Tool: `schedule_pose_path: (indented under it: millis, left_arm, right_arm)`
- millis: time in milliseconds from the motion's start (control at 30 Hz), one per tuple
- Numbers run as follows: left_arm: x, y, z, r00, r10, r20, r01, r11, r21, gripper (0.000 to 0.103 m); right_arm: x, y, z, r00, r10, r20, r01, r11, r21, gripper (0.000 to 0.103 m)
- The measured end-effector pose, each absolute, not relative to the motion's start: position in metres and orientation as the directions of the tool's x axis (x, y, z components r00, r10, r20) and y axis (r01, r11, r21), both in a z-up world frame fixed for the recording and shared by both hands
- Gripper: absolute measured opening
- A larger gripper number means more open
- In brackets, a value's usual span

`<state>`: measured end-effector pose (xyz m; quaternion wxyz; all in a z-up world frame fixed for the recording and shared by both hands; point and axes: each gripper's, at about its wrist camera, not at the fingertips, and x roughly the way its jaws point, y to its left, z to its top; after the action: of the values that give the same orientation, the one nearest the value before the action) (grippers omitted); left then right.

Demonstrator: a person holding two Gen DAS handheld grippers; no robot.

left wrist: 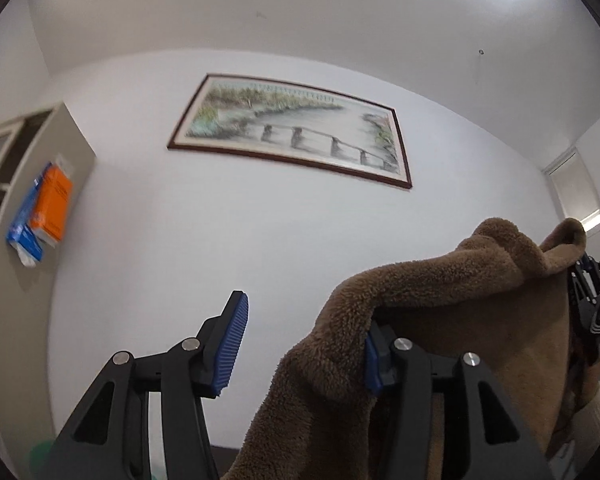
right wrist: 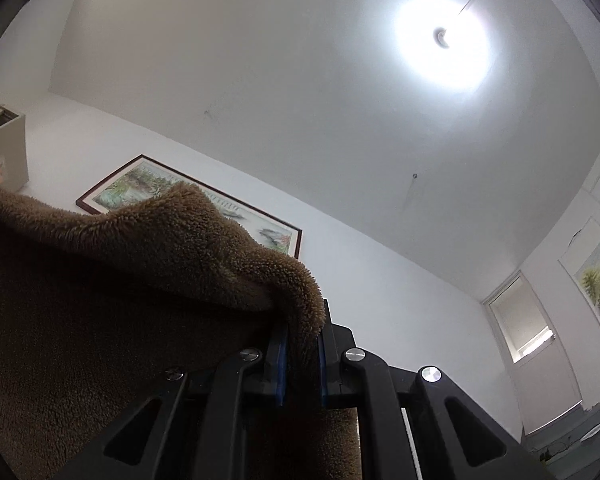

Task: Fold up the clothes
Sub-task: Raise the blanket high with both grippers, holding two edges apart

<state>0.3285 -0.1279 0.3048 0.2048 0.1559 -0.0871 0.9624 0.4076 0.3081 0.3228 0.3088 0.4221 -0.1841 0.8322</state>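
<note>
Brown fleece garment (left wrist: 440,320) held aloft, draped.

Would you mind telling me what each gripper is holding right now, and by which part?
The right gripper pinches the brown fleece garment at a folded edge. The left gripper is open; the fleece only drapes over one finger.

Bright ceiling lamp (right wrist: 442,38) flaring into white glare, evenly lit pale walls, strong fisheye bending, dark corner vignetting, slight blur

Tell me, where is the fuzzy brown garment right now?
The fuzzy brown garment is held up in the air: the right gripper pinches its edge, and in the left wrist view it drapes over one finger of the open left gripper.
</note>
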Motion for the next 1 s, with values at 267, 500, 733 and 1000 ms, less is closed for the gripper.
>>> schedule_pose_path:
  millis: [267,500,733,1000]
  left_arm:
    - [0.270,-0.091,0.206,-0.676,0.735,0.056,-0.714,-0.634,-0.298,0.060]
    - [0.265,-0.035,0.141,-0.457,0.889,-0.025,-0.819,-0.431,-0.379,0.079]
    - [0.262,-0.007,0.134,-0.413,0.910,-0.050,-0.838,-0.400,-0.371,0.078]
    - [0.244,-0.048,0.171,-0.708,0.704,0.066,-0.661,-0.626,-0.413,0.015]
  right_arm:
    - [0.407,0.293,0.339,-0.428,0.351,0.833,-0.703,-0.708,-0.062,0.011]
    - [0.396,0.268,0.351,-0.419,0.316,0.851,-0.716,-0.691,-0.096,0.011]
    - [0.390,0.261,0.353,-0.425,0.310,0.851,-0.720,-0.685,-0.110,0.011]
    - [0.386,0.257,0.353,-0.432,0.312,0.846,-0.723,-0.681,-0.118,0.011]
